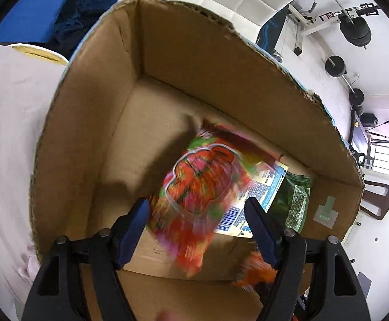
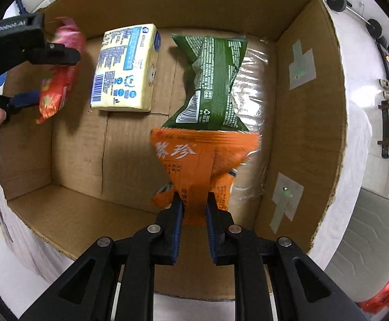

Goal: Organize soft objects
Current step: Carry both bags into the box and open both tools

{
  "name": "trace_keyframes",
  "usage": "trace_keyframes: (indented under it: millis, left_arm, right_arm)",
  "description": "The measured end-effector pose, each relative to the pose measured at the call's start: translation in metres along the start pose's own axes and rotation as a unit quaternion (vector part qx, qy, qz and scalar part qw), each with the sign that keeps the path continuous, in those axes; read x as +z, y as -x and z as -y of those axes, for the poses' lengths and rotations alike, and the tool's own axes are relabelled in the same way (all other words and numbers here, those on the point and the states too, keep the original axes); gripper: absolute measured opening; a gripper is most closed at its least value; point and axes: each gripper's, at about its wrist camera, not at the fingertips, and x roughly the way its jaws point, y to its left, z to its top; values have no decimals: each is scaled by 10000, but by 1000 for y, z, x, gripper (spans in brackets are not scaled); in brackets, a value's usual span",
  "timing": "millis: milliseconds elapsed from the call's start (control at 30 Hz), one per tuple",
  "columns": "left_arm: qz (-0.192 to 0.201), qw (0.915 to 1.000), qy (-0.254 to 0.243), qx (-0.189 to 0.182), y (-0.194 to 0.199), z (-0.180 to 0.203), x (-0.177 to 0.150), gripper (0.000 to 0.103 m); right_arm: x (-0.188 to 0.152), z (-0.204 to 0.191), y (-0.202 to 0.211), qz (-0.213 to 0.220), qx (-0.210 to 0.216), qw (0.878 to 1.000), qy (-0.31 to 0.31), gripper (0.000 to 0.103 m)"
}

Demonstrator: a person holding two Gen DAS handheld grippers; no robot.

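Over the cardboard box (image 2: pixel 309 85), the right hand-held gripper (image 2: pixel 193 208) pinches an orange packet (image 2: pixel 202 160), while the left hand-held gripper (image 1: pixel 197 214) gapes around a blurred red packet (image 1: pixel 199 187).

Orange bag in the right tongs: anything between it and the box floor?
Nothing visible. The orange bag hangs in the right tongs above bare cardboard box floor; the green bag lies just beyond it, the yellow pack further left.
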Motion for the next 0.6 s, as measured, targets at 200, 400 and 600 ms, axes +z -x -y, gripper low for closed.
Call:
trace_keyframes:
  millis: [200,400,600]
  left_arm:
    - [236,9993,-210,191,15,4,-12,79]
    - [475,9972,-480,323,35,7,-27,80]
    - [878,9890,-930,739,57,9,-70,103]
  right_arm:
    - [-3,3,4,88,110,9998,-159,60]
    - [-3,7,15,214,240,9990,-298,94]
    - [-13,7,37,569,227,9973,-395,103]
